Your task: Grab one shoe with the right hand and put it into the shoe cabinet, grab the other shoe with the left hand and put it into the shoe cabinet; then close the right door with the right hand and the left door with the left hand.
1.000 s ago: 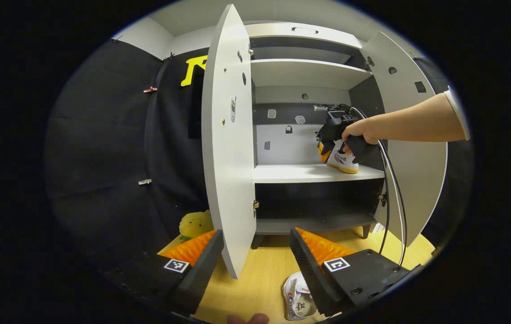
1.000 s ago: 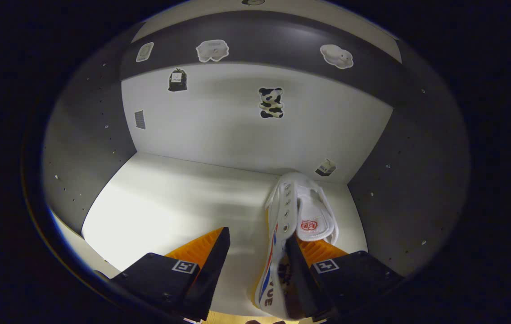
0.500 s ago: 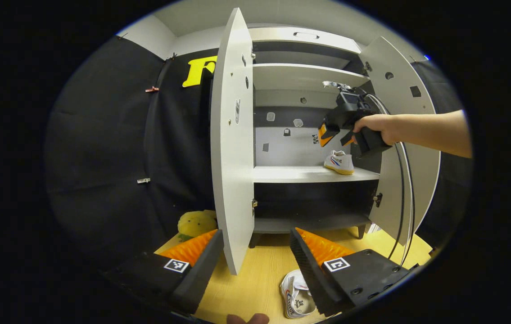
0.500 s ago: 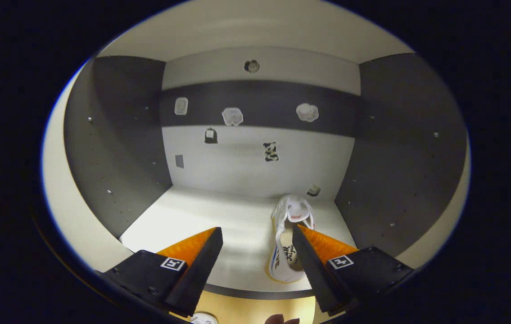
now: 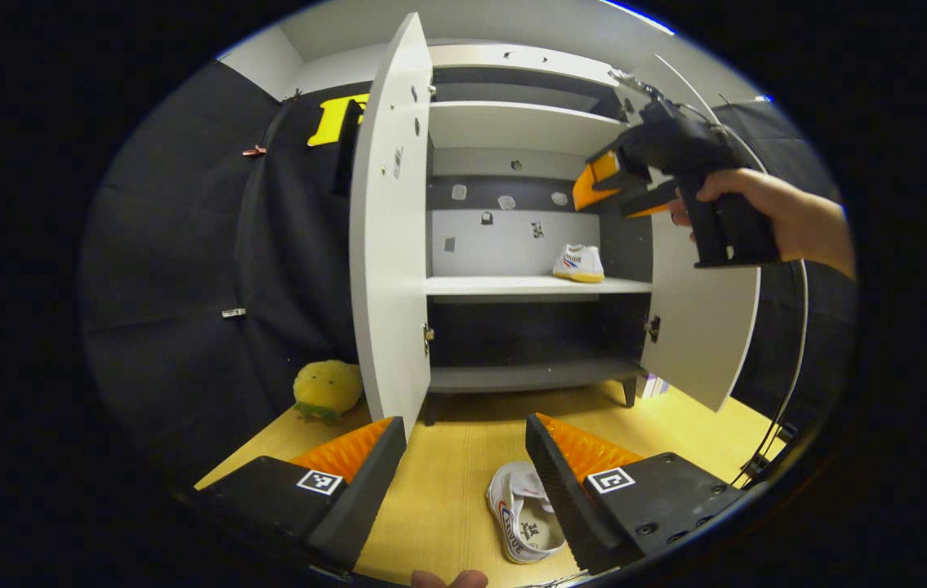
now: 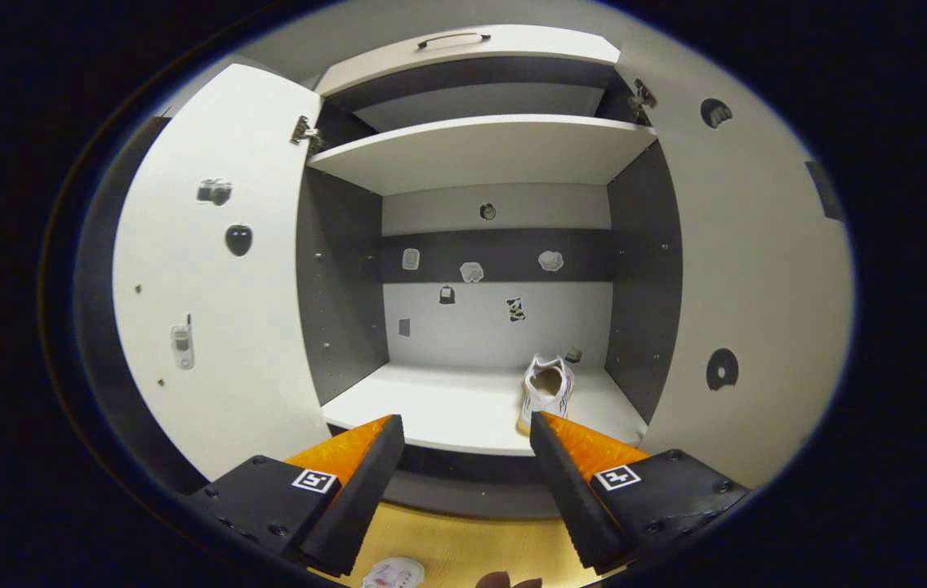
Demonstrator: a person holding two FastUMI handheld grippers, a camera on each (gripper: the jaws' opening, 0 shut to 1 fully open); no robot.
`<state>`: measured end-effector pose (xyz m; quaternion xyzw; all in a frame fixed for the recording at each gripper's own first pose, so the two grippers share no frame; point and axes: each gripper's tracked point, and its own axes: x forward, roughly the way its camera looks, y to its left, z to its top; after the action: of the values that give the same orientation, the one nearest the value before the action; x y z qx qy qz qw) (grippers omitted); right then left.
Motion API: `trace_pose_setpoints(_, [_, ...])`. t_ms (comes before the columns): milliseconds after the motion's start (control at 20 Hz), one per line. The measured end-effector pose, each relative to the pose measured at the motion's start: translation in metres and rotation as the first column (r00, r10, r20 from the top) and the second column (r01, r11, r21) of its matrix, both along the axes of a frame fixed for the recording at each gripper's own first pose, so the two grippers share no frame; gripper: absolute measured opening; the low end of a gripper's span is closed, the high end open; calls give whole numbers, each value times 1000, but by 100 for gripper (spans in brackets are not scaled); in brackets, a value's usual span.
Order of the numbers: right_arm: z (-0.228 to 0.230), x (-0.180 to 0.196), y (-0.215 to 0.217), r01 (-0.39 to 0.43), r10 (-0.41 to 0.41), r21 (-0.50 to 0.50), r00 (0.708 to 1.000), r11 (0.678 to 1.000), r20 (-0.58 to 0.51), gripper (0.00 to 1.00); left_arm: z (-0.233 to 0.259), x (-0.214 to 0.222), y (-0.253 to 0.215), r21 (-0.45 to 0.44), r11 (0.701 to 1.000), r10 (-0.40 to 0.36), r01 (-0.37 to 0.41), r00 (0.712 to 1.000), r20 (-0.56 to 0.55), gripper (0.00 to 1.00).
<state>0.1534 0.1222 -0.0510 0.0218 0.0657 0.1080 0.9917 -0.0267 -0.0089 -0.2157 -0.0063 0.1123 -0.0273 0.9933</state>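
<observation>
One shoe (image 5: 578,263) sits on the cabinet's middle shelf (image 5: 512,285), the other shoe (image 5: 522,513) lies at lower centre beside the released left tongs (image 5: 463,457), right tongs (image 6: 467,457) likewise spread, empty.

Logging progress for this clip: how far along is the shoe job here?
Done: one shoe sits on the cabinet's middle shelf. In hand: nothing; the right gripper and left gripper are open. Left: the second shoe lies on the floor, and both the left door and right door stand open.
</observation>
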Motion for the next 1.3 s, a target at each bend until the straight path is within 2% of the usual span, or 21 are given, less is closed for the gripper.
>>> trace_pose_setpoints(200, [-10,-66,-8,-20,20,-1,1000,1000,2,98,-65,-8,-23,61,996,-55,62,991,-121,93])
trace_pose_setpoints(350, [-10,-102,-25,-20,20,-12,1000,1000,9,98,-109,-1,-36,59,994,-79,92,977,-196,93])
trace_pose_setpoints(500, [-6,-124,-50,-7,7,-42,1000,999,8,98,-148,13,-45,41,994,-91,105,963,-254,93])
trace_pose_setpoints(700, [6,-144,-84,16,-13,-98,999,995,29,98,-191,35,-45,79,989,-92,124,942,-323,87])
trace_pose_setpoints(850, [9,-154,-112,57,-54,-128,998,990,26,98,-202,54,-53,73,989,-102,132,943,-317,67])
trace_pose_setpoints(900, [11,-156,-120,70,-67,-135,997,988,26,98,-204,60,-54,83,987,-102,134,944,-313,66])
trace_pose_setpoints(1050, [12,-156,-144,114,-110,-172,993,978,29,98,-217,76,-58,116,982,-106,151,939,-327,50])
trace_pose_setpoints(1200, [16,-154,-161,155,-152,-175,988,972,32,98,-222,84,-52,156,981,-55,112,942,-332,35])
trace_pose_setpoints(1250, [17,-153,-164,167,-163,-178,986,970,37,98,-226,86,-48,171,981,-29,95,936,-351,23])
trace_pose_setpoints(1300, [17,-152,-167,172,-168,-182,985,968,38,98,-229,86,-43,182,980,-12,86,929,-370,18])
